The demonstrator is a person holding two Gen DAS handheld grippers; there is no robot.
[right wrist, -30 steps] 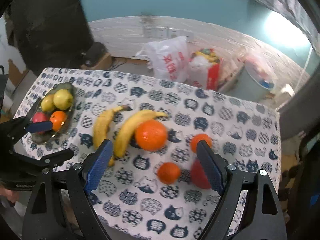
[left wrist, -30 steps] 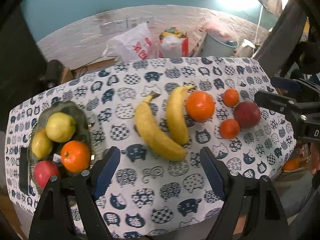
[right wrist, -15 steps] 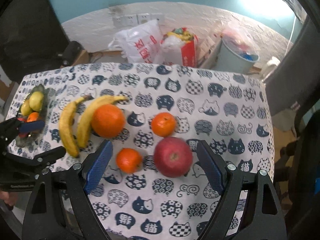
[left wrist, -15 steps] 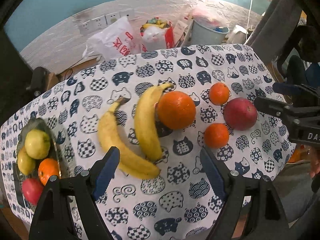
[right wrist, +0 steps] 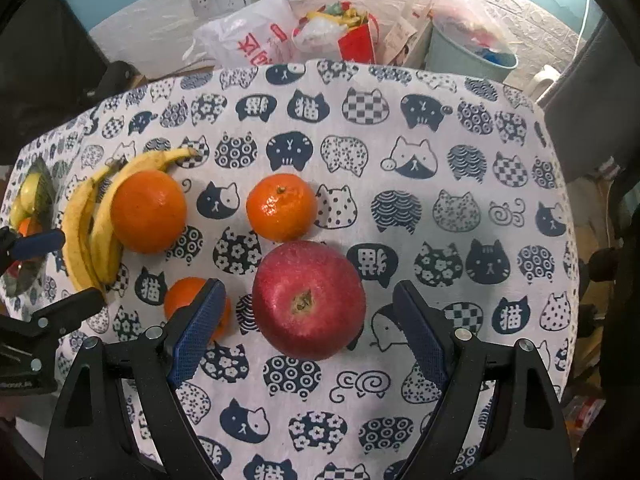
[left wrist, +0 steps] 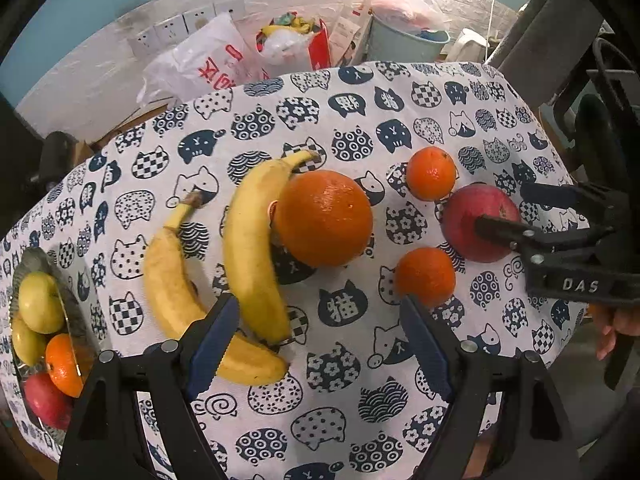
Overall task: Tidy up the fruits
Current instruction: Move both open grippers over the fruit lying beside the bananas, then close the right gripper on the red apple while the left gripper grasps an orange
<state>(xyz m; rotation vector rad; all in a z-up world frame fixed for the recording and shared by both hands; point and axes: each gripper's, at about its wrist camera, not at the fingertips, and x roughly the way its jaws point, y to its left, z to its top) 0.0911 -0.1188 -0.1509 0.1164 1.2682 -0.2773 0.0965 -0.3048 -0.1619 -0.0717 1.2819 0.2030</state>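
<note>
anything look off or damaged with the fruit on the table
Nothing looks damaged or spilled. The bananas, big orange, red apple and small oranges just lie loose on the tablecloth.

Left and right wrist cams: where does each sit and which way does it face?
Left wrist: on the left gripper, above the near table edge, looking down over the bananas and big orange; own open jaws show, and the right gripper at the right.
Right wrist: on the right gripper, looking down at the red apple between its open jaws; the left gripper shows at the left.
Shared: bananas, big orange, apple, fruit bowl.
</note>
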